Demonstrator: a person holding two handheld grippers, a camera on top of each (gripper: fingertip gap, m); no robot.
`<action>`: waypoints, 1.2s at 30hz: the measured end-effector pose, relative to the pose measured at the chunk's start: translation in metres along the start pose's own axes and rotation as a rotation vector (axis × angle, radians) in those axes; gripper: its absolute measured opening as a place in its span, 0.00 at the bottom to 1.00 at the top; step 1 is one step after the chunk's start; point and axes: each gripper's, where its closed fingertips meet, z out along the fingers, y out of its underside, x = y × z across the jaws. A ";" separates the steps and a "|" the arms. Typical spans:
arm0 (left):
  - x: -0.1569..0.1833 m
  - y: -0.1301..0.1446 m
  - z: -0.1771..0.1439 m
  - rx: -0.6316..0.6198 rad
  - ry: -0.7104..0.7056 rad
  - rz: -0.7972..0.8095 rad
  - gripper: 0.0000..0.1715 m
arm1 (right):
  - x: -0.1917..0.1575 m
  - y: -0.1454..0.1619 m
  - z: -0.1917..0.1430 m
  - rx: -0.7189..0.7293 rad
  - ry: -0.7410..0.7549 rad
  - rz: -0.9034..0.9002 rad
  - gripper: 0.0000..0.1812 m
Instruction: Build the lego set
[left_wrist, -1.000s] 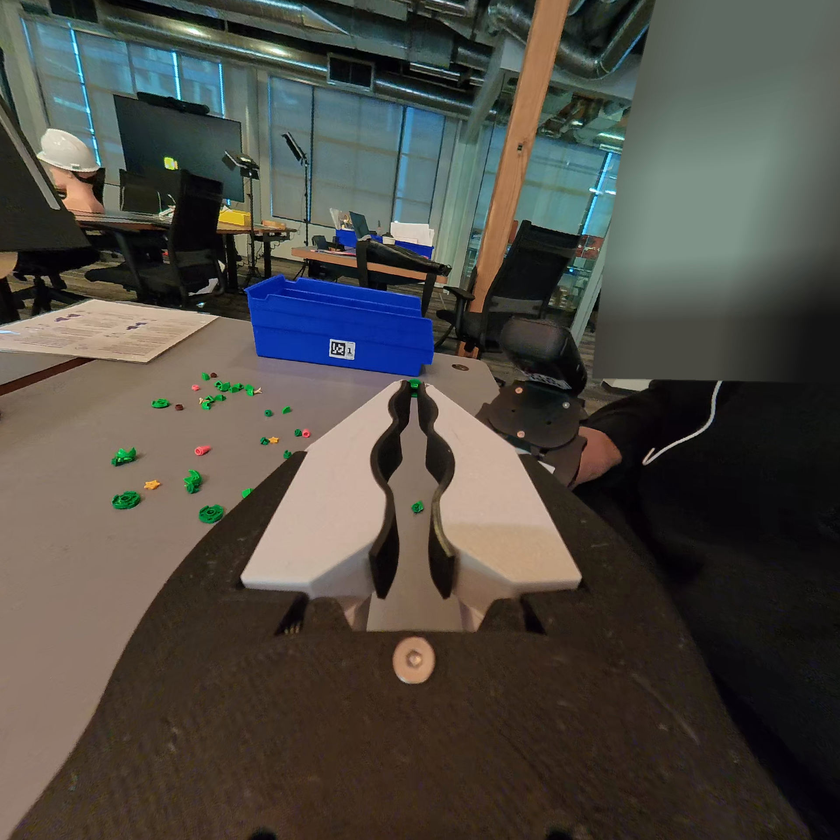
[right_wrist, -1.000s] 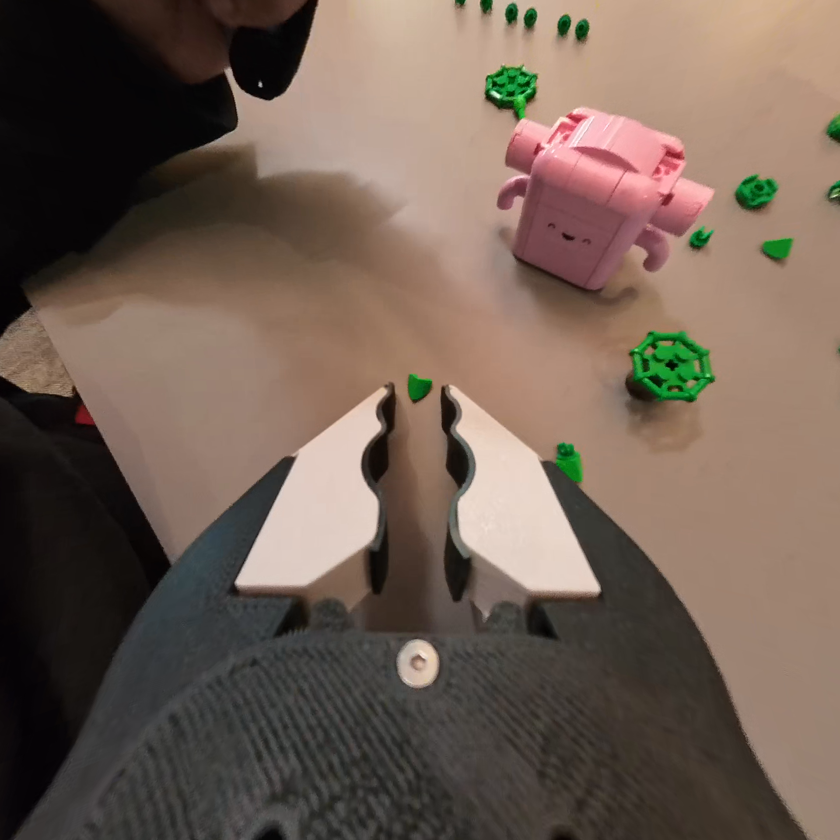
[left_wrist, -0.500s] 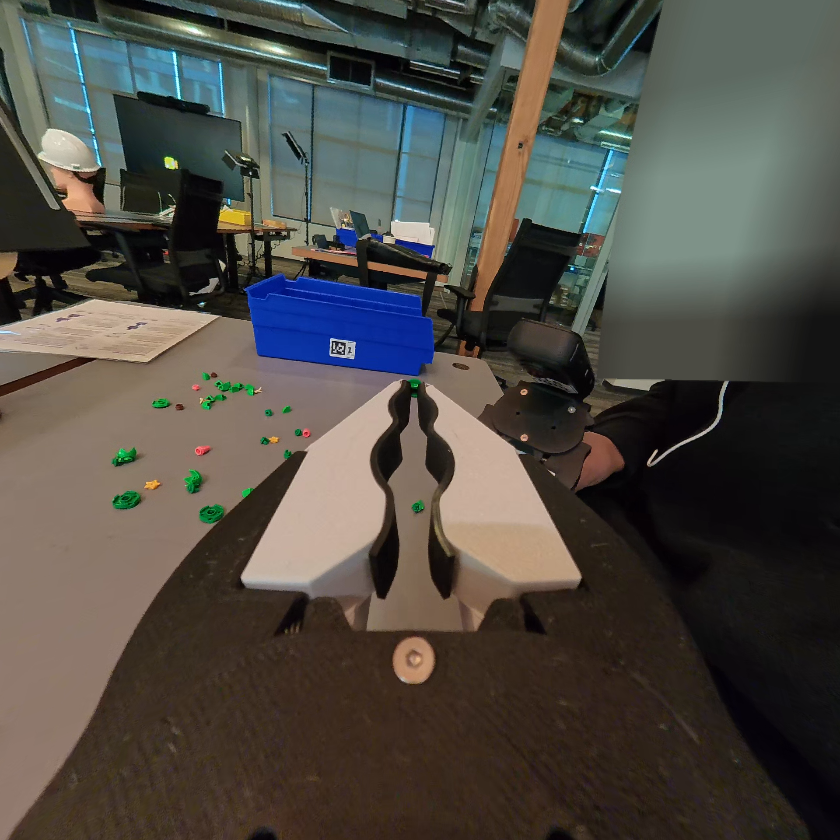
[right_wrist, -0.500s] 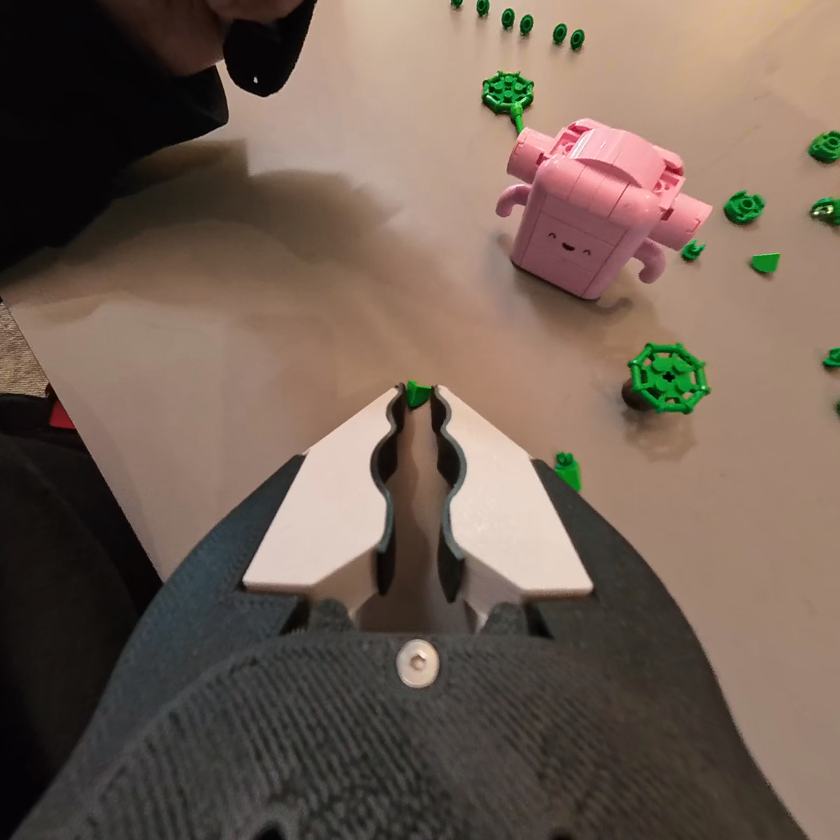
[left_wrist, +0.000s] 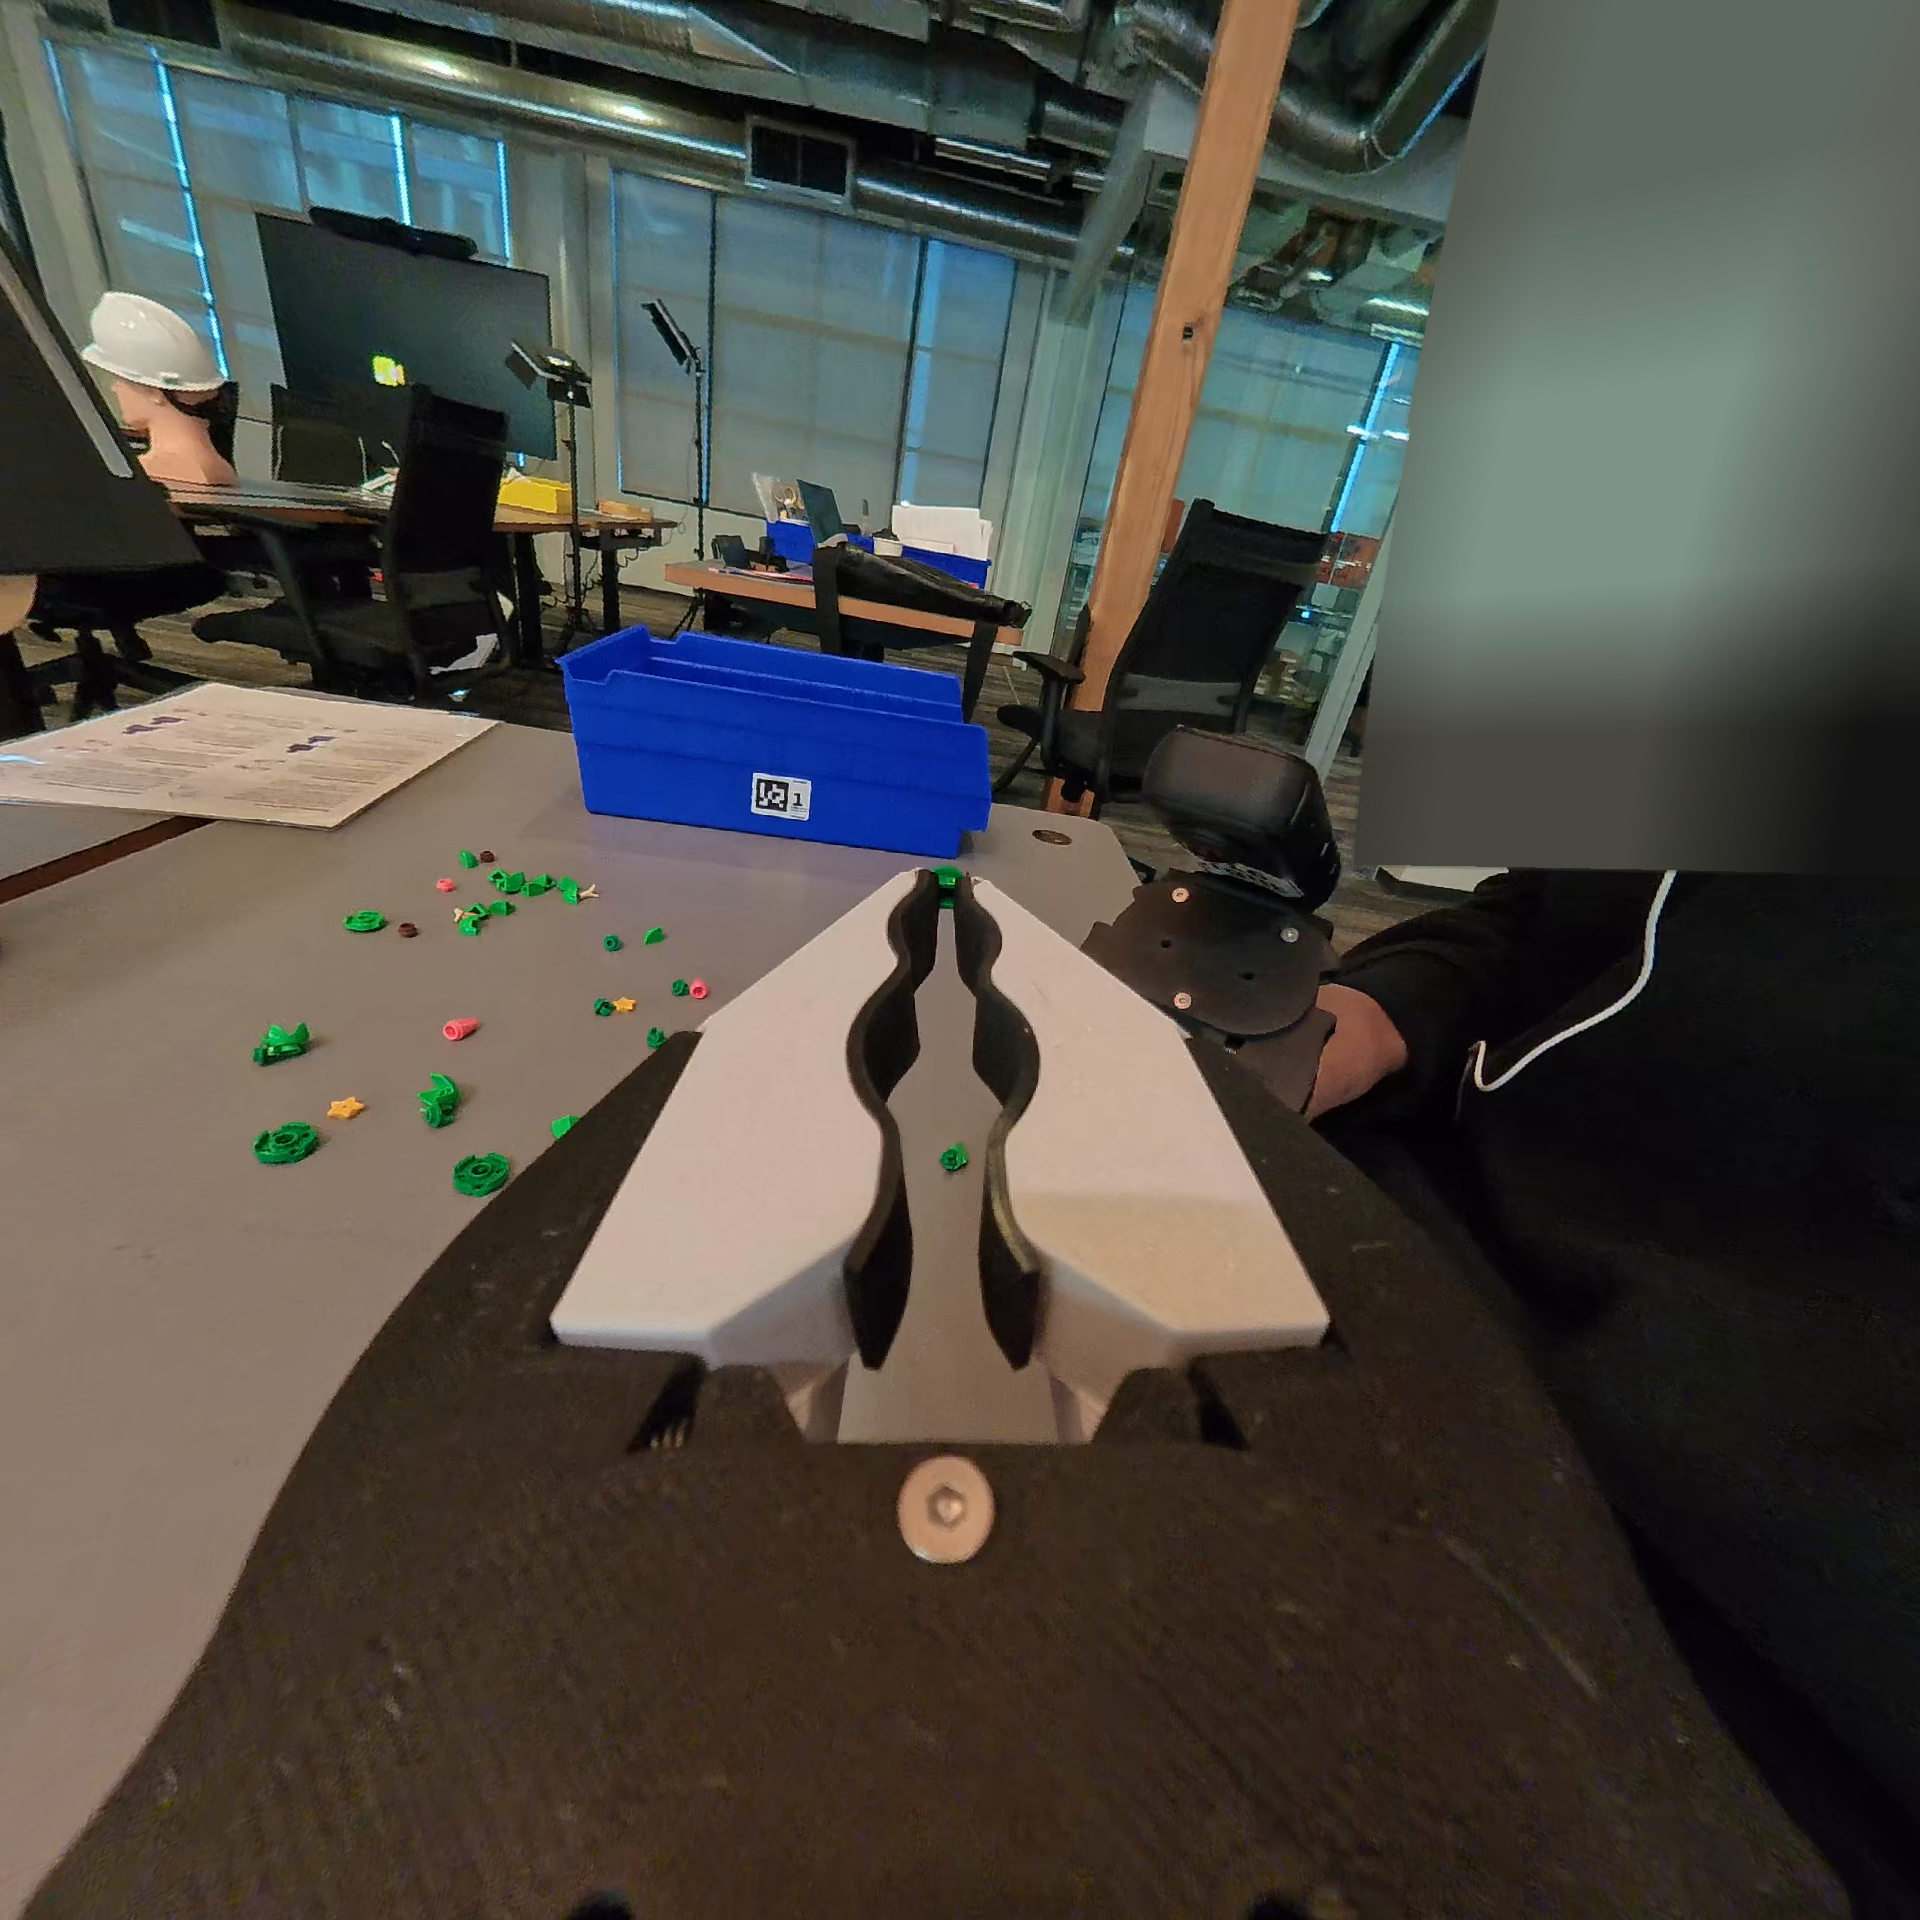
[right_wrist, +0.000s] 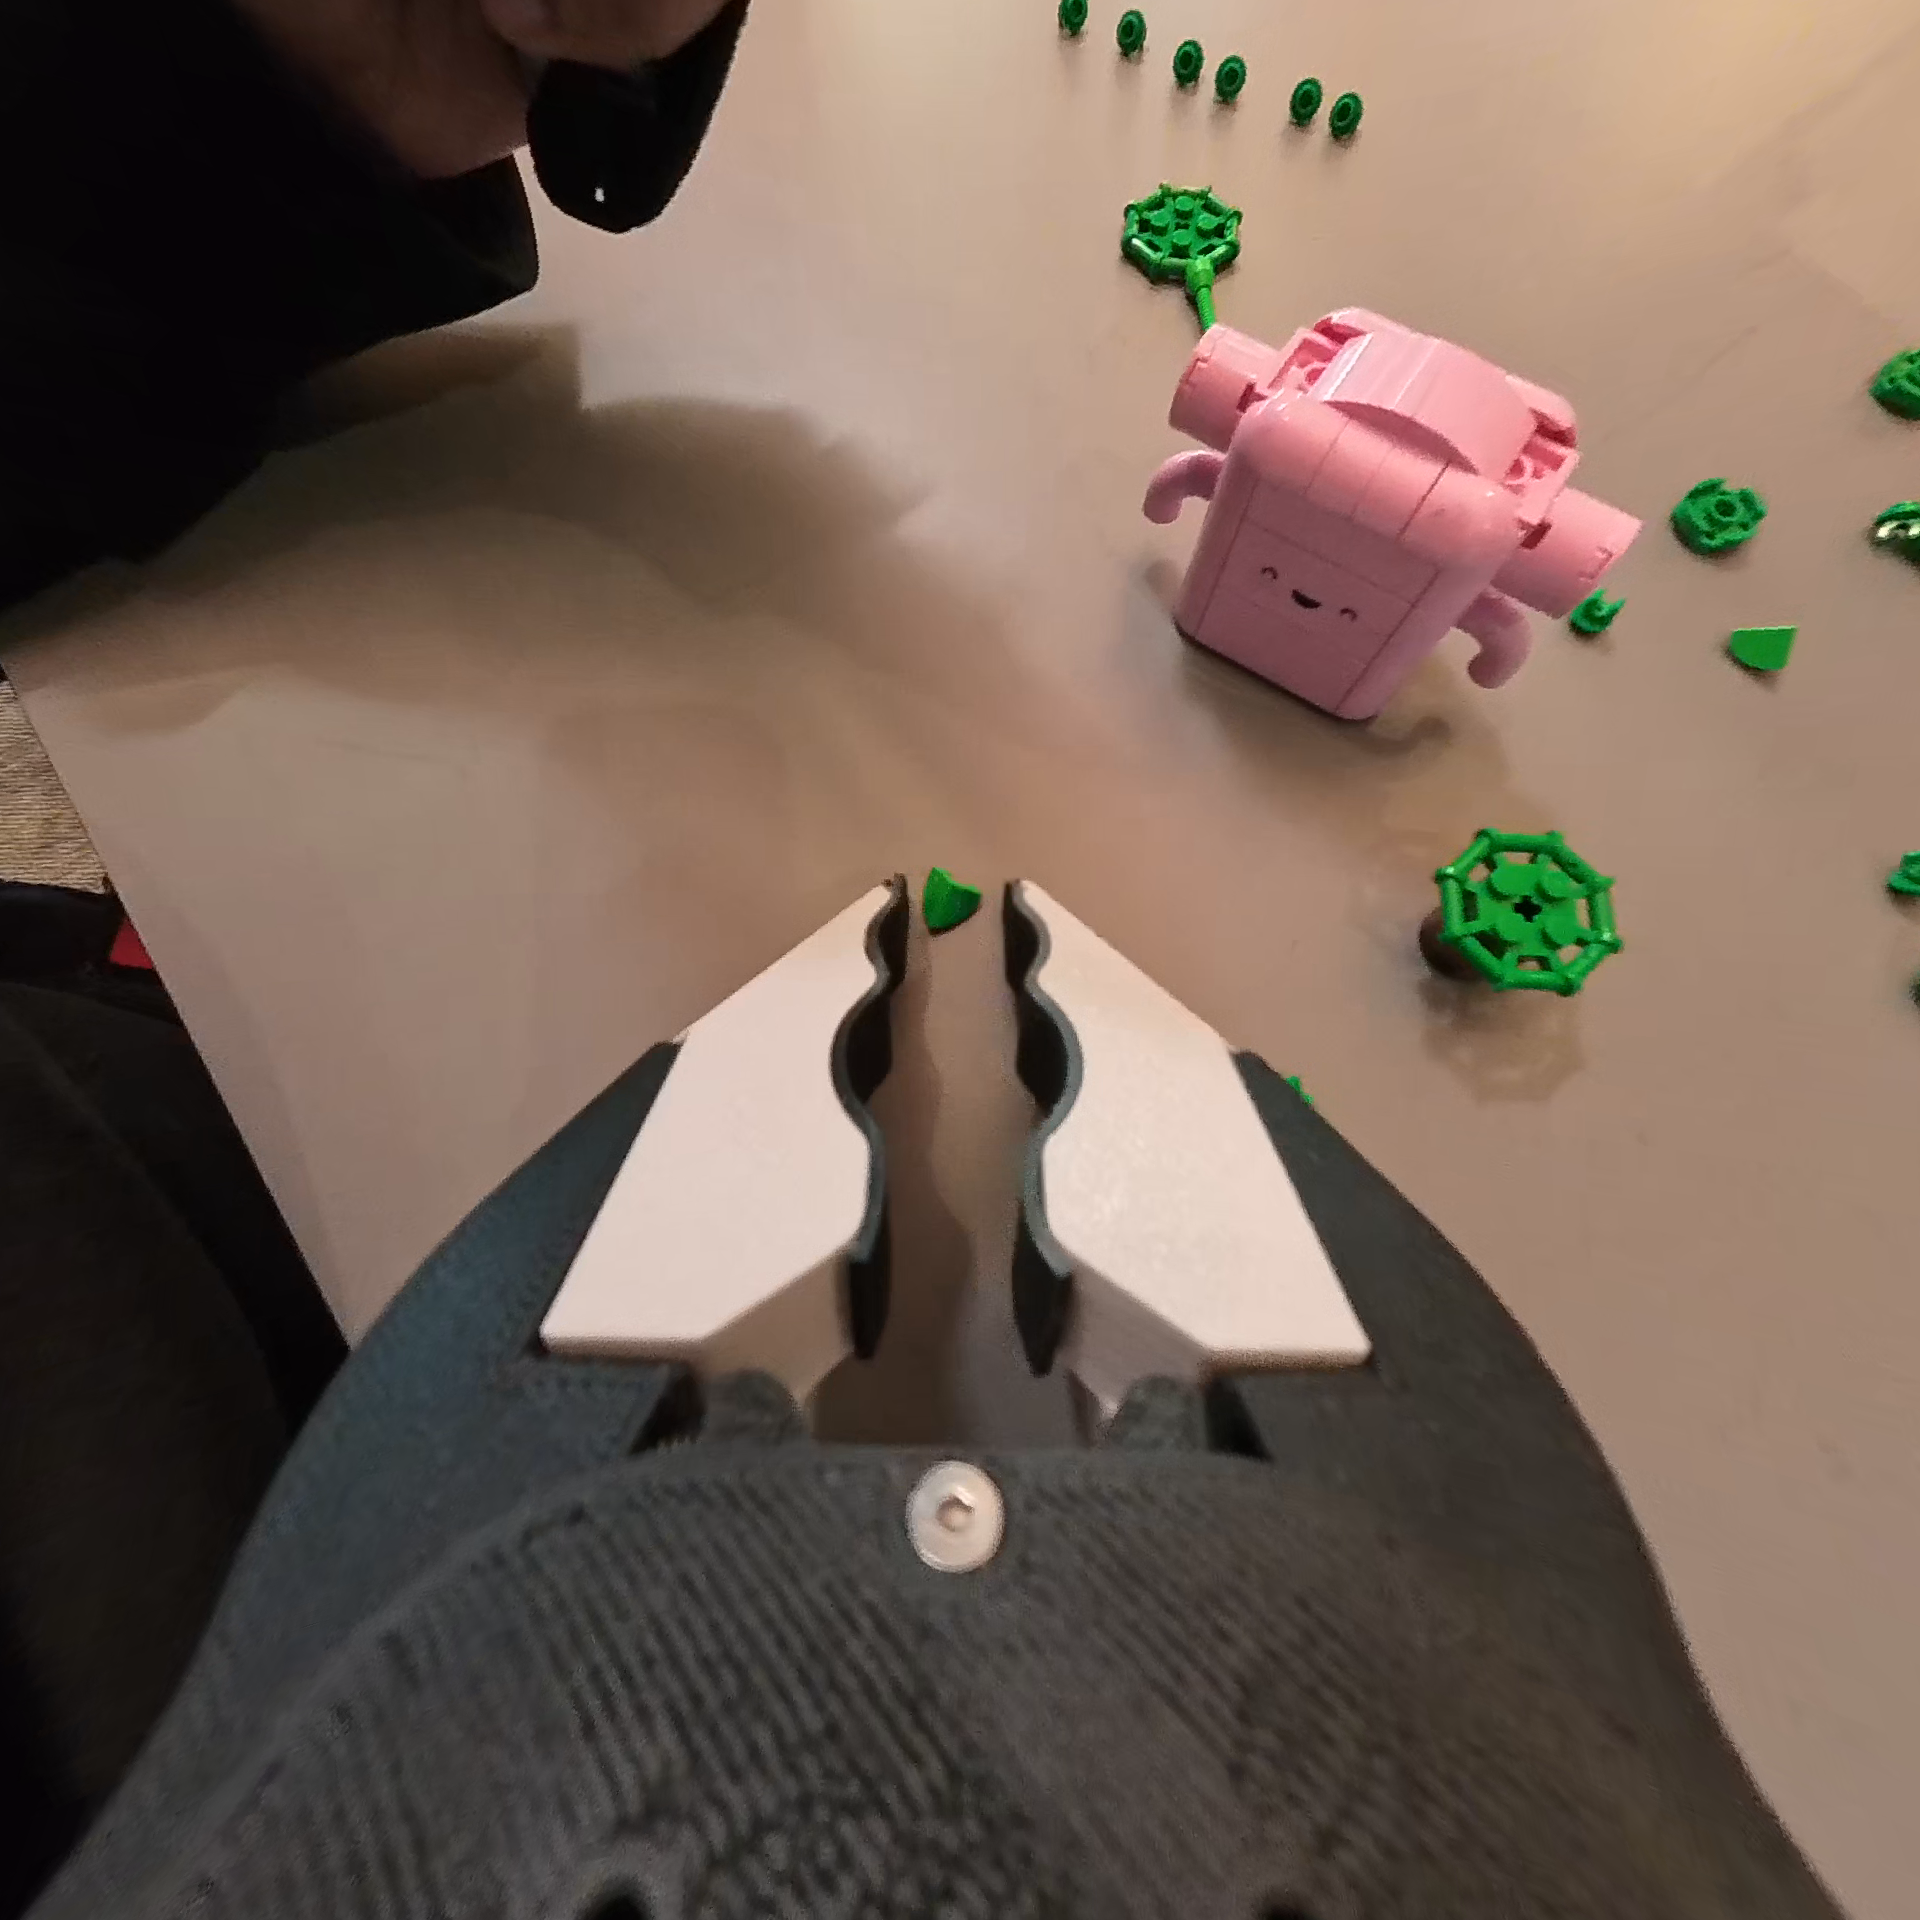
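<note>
Right frame edge crops several green pieces (right_wrist: 1899, 384) (shapes unclear).

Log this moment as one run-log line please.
left gripper: shut on green stud | right gripper: open around green wedge on table | pink figure: upright, untouched

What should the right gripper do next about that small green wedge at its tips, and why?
Probably close the right gripper: its jaws stand apart on either side of the small green wedge, which lies on the table ungripped.
</note>
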 end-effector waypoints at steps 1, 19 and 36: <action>0.000 0.000 0.000 0.000 0.000 0.000 0.00 | 0.000 0.000 0.000 0.000 0.006 -0.002 0.09; 0.000 0.001 0.000 -0.002 0.000 0.000 0.00 | 0.001 0.002 -0.002 -0.001 0.000 -0.004 0.08; 0.000 0.001 0.000 -0.003 0.001 0.000 0.00 | 0.001 0.001 -0.001 -0.002 -0.036 -0.045 0.06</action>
